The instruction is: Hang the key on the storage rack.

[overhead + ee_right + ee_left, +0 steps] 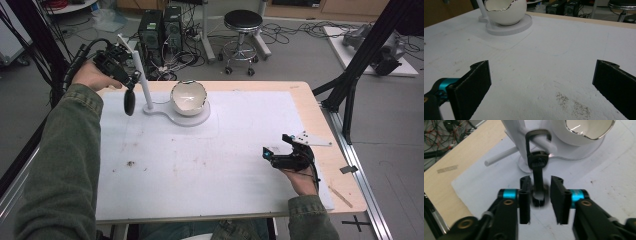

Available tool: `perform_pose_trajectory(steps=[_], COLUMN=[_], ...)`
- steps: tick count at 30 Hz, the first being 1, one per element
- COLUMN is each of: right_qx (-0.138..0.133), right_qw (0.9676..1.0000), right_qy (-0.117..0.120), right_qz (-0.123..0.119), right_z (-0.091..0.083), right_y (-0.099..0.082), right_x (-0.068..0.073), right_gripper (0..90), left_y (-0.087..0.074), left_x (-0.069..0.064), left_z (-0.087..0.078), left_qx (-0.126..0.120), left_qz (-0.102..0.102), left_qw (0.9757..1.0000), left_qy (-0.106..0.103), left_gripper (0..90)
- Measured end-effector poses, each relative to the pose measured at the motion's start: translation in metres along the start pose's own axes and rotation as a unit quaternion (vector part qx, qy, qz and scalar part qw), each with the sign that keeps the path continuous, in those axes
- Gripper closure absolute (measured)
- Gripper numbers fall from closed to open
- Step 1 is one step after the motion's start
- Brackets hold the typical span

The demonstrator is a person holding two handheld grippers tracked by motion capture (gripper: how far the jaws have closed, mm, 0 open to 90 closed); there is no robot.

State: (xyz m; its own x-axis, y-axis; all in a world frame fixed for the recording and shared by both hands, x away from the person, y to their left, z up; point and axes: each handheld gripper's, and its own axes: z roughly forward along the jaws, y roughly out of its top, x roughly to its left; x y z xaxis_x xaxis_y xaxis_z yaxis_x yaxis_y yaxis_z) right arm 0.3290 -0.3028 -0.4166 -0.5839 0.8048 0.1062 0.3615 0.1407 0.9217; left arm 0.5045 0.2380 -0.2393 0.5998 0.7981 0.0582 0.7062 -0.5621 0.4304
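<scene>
A white stand (pixel 148 102) with a tall post rises at the back left of the white mat, joined to a round base that carries an eggshell-shaped white bowl (pixel 188 97). A slim black utensil (pixel 538 170) has its looped far end around a white peg (pixel 544 143) of the stand. Its near end lies between the jaws of my left gripper (pixel 539 197), which stand a little apart with a gap on the right side. The utensil (pixel 129 101) hangs below my raised left gripper (pixel 131 77). My right gripper (pixel 277 145) rests low at the mat's right, open and empty.
The white mat (pixel 200 160) covers most of the wooden table (pixel 300 92); faint dirt specks (pixel 571 102) lie near the right gripper. A grey three-cornered plate (pixel 312 138) tops the right gripper. Beyond the table stand a stool (pixel 242 22), computer cases and cables.
</scene>
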Motion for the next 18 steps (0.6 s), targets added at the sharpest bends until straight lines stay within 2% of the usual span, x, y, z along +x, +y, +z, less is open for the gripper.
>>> perform_pose_trajectory(steps=[2, 4, 7, 10, 18], right_qx=[-0.001, 0.0, -0.001, -0.001, -0.002], right_qw=[1.0, 1.0, 1.0, 1.0, 1.0], right_qy=[0.0, -0.001, 0.0, 0.0, 0.001], right_qz=[-0.001, 0.002, 0.003, 0.002, 0.003], right_z=[0.0, 0.0, -0.001, -0.001, -0.001], right_y=[0.0, 0.0, 0.0, 0.0, 0.0], right_x=[0.0, 0.0, 0.0, 0.0, 0.0], right_gripper=[0.8, 0.8, 0.8, 0.8, 0.8], left_y=[-0.003, -0.006, -0.01, -0.014, -0.032], left_x=[-0.002, -0.003, -0.003, -0.003, -0.005], left_z=[-0.004, -0.005, -0.009, -0.011, -0.018], left_qx=[0.002, 0.004, -0.001, -0.004, -0.027], left_qz=[-0.001, -0.004, -0.006, -0.009, -0.006], left_qw=[1.0, 0.9999, 0.9998, 0.9996, 0.9989], left_qy=[-0.007, -0.011, -0.017, -0.026, -0.037], left_gripper=[64.1, 53.1, 42.0, 34.0, 26.6])
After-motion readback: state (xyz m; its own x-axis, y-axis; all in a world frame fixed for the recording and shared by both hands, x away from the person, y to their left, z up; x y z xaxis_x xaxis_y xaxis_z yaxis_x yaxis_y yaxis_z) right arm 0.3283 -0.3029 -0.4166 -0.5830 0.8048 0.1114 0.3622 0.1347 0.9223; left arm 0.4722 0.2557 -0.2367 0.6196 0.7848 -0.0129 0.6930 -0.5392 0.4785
